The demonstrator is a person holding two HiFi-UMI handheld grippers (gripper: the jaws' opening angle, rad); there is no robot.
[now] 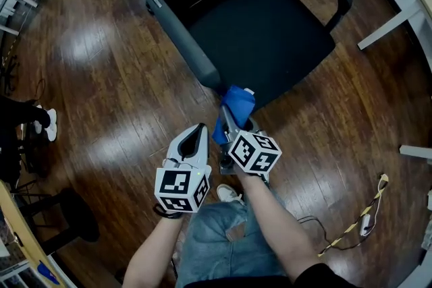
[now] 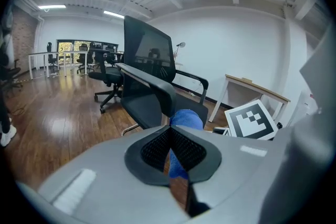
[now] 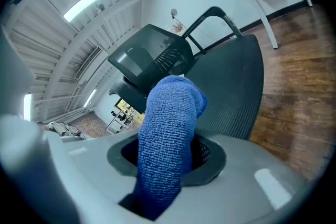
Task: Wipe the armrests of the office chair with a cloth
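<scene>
Right gripper (image 3: 167, 157): jaws clamped on a blue cloth (image 3: 170, 123) that stands up past their tips, at the near end of the grey armrest (image 1: 181, 34). Left gripper (image 2: 169, 140): jaws together, empty, just beside the right one, short of the chair (image 1: 263, 37).

The cloth (image 3: 168, 128) fills my right claw (image 3: 167, 157) so that most of the pads are covered, and its lower end drops out of sight into the slot below. In the head view it hides the front end of the near armrest (image 1: 181, 34) and that claw's tips. The office chair (image 1: 263, 37) loses its backrest to the top edge. Past my left claw (image 2: 170, 150) only a hump and a sliver of cloth show. A desk (image 1: 386, 25) at the right edge is cut to a leg and a corner, and a person (image 1: 20, 112) at the left edge to dark legs and shoes.
</scene>
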